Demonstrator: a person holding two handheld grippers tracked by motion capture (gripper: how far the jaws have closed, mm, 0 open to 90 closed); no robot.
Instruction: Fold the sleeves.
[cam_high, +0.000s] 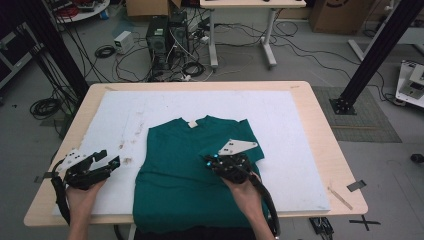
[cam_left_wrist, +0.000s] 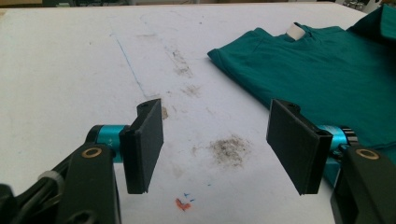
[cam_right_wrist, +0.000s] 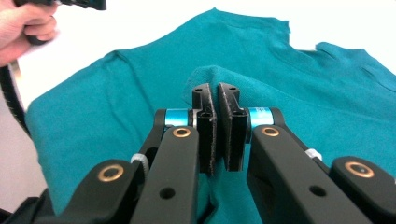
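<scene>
A: How is the right tool (cam_right_wrist: 216, 93) seen?

B: Its jaws are nearly shut, and a raised fold of the green shirt (cam_high: 185, 170) is pinched between them near the shirt's right side.

A: And the left tool (cam_left_wrist: 215, 140)?

B: Its jaws are spread wide with nothing between them. It is held over the stained white mat (cam_high: 280, 130), just beside the shirt's left edge.

A: Where is the shirt placed?

B: It is laid flat on the mat on the desk (cam_high: 325, 125), collar away from the person, with its hem draped over the near edge.
</scene>
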